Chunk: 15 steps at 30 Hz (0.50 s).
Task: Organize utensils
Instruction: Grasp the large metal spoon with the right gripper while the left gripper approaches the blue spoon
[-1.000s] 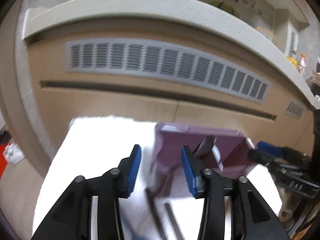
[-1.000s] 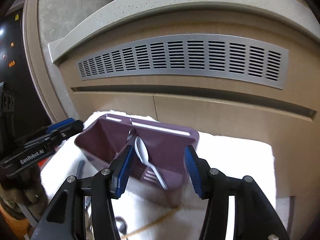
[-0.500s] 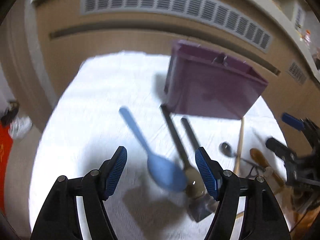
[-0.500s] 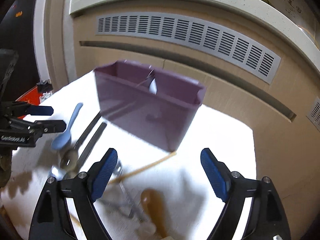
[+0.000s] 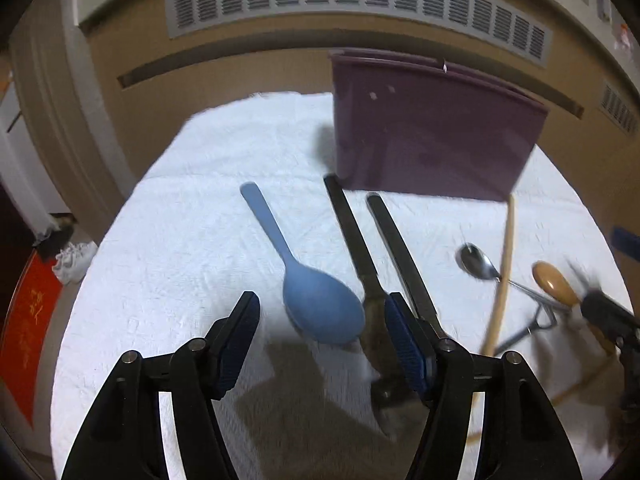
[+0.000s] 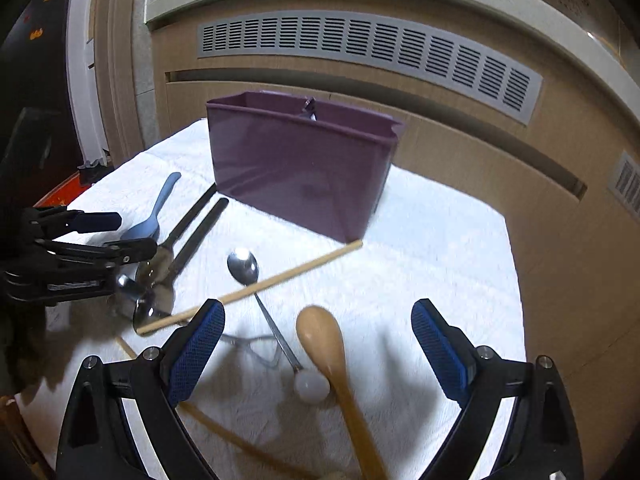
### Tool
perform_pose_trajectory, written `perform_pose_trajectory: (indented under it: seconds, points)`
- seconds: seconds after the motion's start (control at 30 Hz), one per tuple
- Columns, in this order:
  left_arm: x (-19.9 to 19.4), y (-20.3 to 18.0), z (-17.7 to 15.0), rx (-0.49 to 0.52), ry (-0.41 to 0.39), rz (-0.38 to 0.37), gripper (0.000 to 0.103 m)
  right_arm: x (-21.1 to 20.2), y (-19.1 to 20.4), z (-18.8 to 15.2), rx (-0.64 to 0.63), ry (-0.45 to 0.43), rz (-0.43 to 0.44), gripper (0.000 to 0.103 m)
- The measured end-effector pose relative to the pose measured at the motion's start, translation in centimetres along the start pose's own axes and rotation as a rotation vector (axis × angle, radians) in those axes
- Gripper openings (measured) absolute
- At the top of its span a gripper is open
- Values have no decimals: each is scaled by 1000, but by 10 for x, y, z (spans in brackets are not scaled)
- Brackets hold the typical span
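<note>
A blue spoon (image 5: 320, 308) lies on the white cloth (image 5: 192, 240), bowl toward me. My left gripper (image 5: 322, 308) hovers over that bowl, jaws closing a little, pads not touching it. Two black-handled utensils (image 5: 354, 236) lie just right of it. My right gripper (image 6: 318, 312) hangs above the bowl of a wooden spoon (image 6: 320, 332), its jaws opening wide and holding nothing. A metal spoon (image 6: 243, 266) and a wooden chopstick (image 6: 280, 278) lie in front of it. The purple caddy (image 6: 300, 168) stands behind, a utensil tip showing above its rim.
A wooden cabinet with a grey vent grille (image 6: 360, 44) rises right behind the cloth. A thin wire utensil with a white ball end (image 6: 312, 386) lies beside the wooden spoon. A second chopstick (image 6: 240, 440) lies near the front. The floor drops off left of the cloth (image 5: 48, 272).
Both views have swung down from the caddy to the utensils on the cloth. Both grippers have sunk closer to the cloth and their jaws stand wider than a second ago.
</note>
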State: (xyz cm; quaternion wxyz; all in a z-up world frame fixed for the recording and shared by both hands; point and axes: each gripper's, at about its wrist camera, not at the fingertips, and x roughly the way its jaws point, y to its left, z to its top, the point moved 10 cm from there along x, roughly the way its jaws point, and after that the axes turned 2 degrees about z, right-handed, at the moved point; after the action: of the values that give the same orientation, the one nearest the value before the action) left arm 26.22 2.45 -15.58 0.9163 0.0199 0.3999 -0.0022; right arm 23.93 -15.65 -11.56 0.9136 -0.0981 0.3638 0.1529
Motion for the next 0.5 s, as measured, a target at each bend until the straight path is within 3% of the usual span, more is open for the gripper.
perform_pose_trajectory:
  seconds: [0.07,0.13,0.2,0.23,0.33,0.5]
  points:
    - [2,1,3,12,-23,38,62,0,-2,-5,13,8,2,92]
    - [4,1,2,19,-15,34,41,0,-3,-8,23,14,5,92]
    - [5,4,-2,15,7,23,29,-1,-3,-9,25,14,6,92]
    - [5,6,-4,5,9,11,15,-3,-3,-9,26,10,6,92]
    - [-7,10,-3,-15,-36,-26,8,-9,-2,-8,31,-1,10,92]
    - [-52,10,9,4,-165,-80,6,-15,0,-7,31,-9,10,92]
